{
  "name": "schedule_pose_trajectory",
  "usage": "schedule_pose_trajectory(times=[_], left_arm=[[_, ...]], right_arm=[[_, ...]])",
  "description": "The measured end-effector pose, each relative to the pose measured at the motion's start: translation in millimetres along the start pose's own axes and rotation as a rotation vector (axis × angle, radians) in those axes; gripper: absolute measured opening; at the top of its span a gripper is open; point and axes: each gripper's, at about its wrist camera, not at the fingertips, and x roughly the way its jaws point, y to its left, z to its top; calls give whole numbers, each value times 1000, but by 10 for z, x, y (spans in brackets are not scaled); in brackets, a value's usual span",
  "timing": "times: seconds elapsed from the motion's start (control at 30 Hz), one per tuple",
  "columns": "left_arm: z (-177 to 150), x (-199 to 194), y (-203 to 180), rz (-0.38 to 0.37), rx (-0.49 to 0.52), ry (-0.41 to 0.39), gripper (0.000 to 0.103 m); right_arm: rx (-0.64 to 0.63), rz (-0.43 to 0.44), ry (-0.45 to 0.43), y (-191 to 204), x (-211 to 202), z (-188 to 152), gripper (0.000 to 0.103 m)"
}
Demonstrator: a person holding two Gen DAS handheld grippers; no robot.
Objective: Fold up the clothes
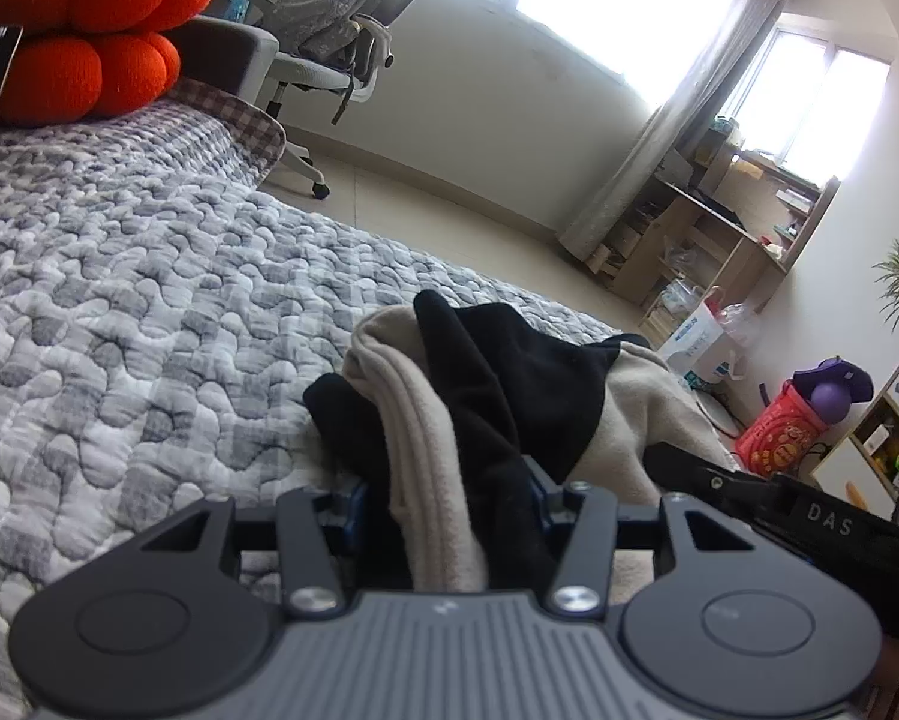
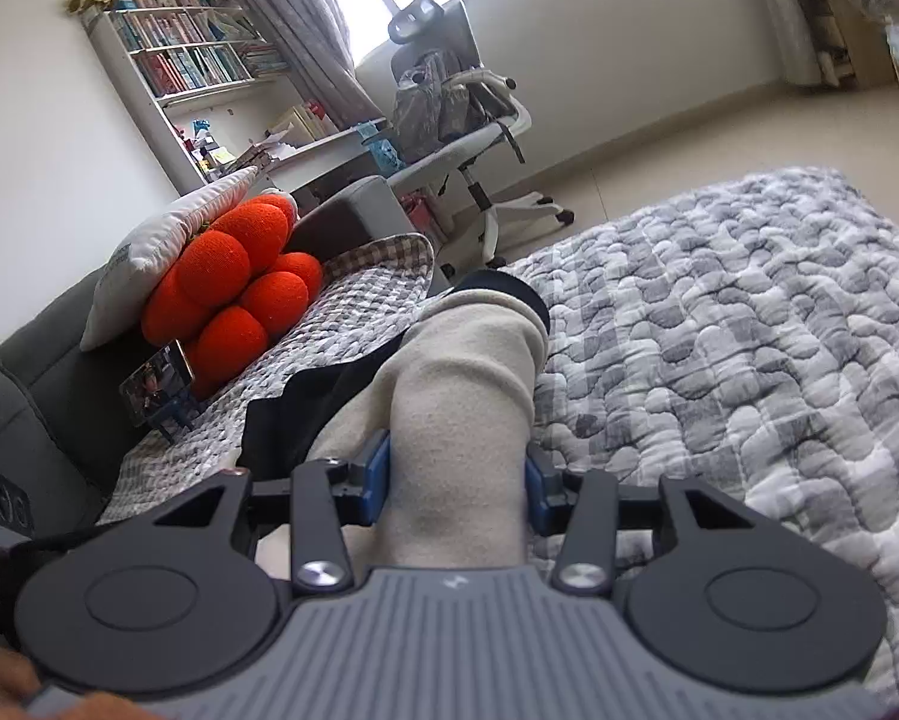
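A beige and black garment (image 1: 491, 384) lies bunched on the grey quilted bed (image 1: 119, 312). My left gripper (image 1: 449, 498) is shut on a thick fold of it, beige and black cloth filling the space between the blue pads. In the right wrist view my right gripper (image 2: 458, 480) is shut on a beige rolled part of the garment (image 2: 467, 372), with black cloth (image 2: 293, 414) trailing to the left. The right gripper's body shows at the right edge of the left wrist view (image 1: 809, 510).
An orange ball cushion (image 2: 227, 282) and a white pillow (image 2: 161, 240) sit on the grey sofa end. A phone on a stand (image 2: 155, 387) is below them. An office chair (image 2: 461, 138) with a backpack stands on the floor. Shelves and bags (image 1: 779, 420) lie beyond the bed.
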Motion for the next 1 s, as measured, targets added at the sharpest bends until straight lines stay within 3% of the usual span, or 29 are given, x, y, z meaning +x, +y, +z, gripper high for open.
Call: schedule_pose_trajectory(times=[0.23, 0.7, 1.0], left_arm=[[-15, -3, -103, 49, 55, -24, 55], [44, 70, -83, 59, 48, -18, 69], [61, 97, -95, 64, 47, -23, 74]], right_arm=[[4, -1, -8, -8, 7, -14, 47], [61, 13, -14, -95, 28, -21, 49], [162, 72, -10, -222, -14, -39, 59]])
